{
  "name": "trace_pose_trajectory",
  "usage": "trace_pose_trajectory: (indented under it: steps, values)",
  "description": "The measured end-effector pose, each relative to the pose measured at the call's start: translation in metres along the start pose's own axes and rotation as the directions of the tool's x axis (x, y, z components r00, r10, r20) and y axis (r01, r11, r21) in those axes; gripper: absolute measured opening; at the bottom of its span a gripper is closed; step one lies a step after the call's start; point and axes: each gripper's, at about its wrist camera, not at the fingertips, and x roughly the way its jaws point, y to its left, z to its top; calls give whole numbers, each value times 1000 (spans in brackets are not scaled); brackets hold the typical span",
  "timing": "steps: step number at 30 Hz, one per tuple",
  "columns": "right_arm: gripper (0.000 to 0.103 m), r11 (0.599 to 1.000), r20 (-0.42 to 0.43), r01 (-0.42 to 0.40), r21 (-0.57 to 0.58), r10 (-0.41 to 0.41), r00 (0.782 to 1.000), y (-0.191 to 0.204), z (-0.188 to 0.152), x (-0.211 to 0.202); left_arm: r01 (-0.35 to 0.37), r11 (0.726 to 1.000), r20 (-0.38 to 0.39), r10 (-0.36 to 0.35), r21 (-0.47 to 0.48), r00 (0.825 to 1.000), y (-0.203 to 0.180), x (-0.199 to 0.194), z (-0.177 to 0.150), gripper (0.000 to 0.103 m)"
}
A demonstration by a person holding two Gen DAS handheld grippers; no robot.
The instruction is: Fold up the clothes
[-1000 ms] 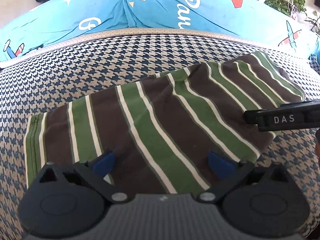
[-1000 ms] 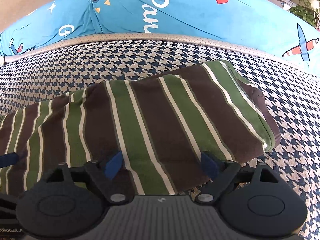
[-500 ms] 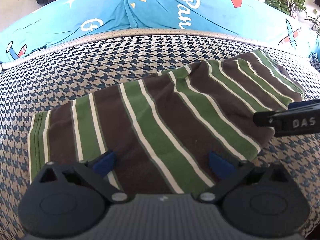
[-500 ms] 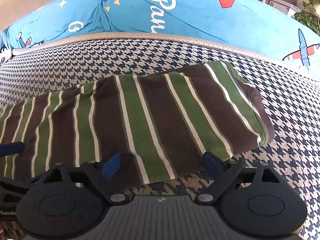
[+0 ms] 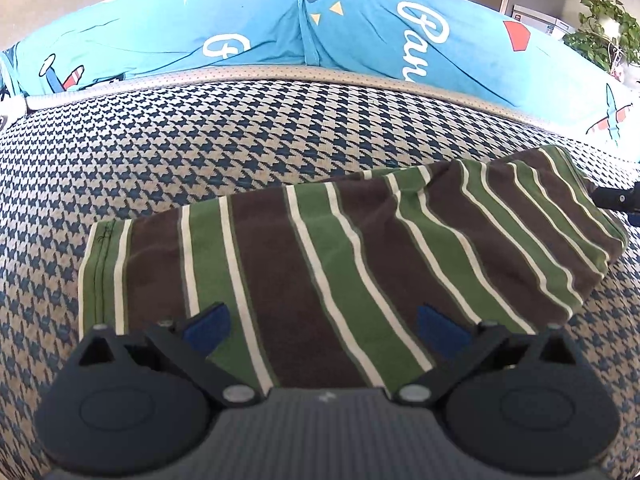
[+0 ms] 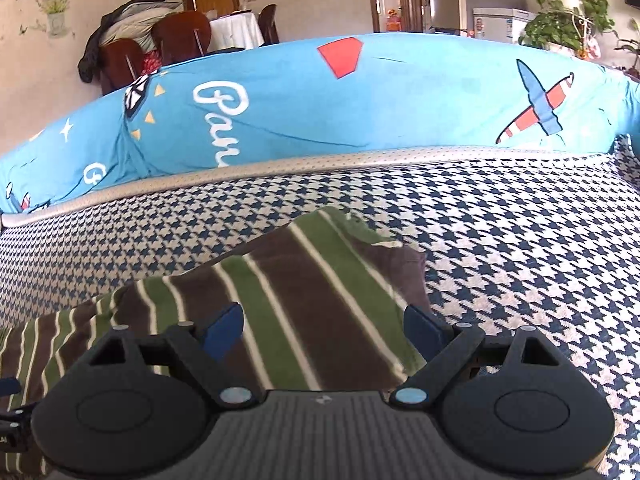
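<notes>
Houndstooth upholstery in navy and cream is filling both views, and on it the striped garment is lying as a long folded band, brown and green with thin white lines, its long axis running left to right across your reach. Its hemmed left end is sitting just ahead of your left gripper, whose blue pads are standing spread apart over the near edge with cloth showing between them but nothing pinched. Your right gripper is hovering over the opposite, bunched end of the same garment; its jaws are wide too, gripping nothing, and the blur in that view suggests you are moving this hand. Judging by the lie of the cloth, each hand is nearest its own end, so the coming fold probably turns on which end you are carrying over: the right end looks thicker and more rumpled, while the left end is flatter and squarer. Whichever you choose, the band's length is lying crosswise to both grippers, so you are approaching its long near edge rather than a short end. Beyond the seat, a bright blue printed cushion cover is curving along the sofa back, with a leafy houseplant and a wooden chair further off.
</notes>
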Motion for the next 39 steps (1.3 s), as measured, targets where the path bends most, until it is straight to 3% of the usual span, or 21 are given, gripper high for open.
trace_pose_trajectory:
  steps: [3,5,8,16,25,29,31,39]
  values:
    - [81,1000,12,9,16,-9,1000,-13,4,7,7,1000,-2,-7,4,1000,-2,1,2,103]
    - [70,1000,21,10,20,-11,1000,-21,7,13,9,1000,-2,-9,8,1000,-3,1,1,103]
    - [63,999,22,18,33,-18,1000,-34,10,23,9,1000,-3,-9,16,1000,-5,3,0,103]
    - [60,998,14,6,62,-7,1000,-54,13,53,2,1000,-4,-2,25,1000,-7,8,1,103]
    - [50,1000,20,-12,24,11,1000,-48,12,71,-17,999,-4,17,44,1000,-13,12,2,103]
    - [28,999,18,-38,6,38,999,-43,13,70,-16,999,-4,16,45,1000,-12,12,3,103]
    - [23,999,19,-37,-15,37,999,-39,13,69,-13,999,-4,13,44,1000,-11,11,3,103]
    - [19,997,80,-26,-68,32,996,-20,18,45,-4,999,-3,4,33,1000,-8,10,5,103]
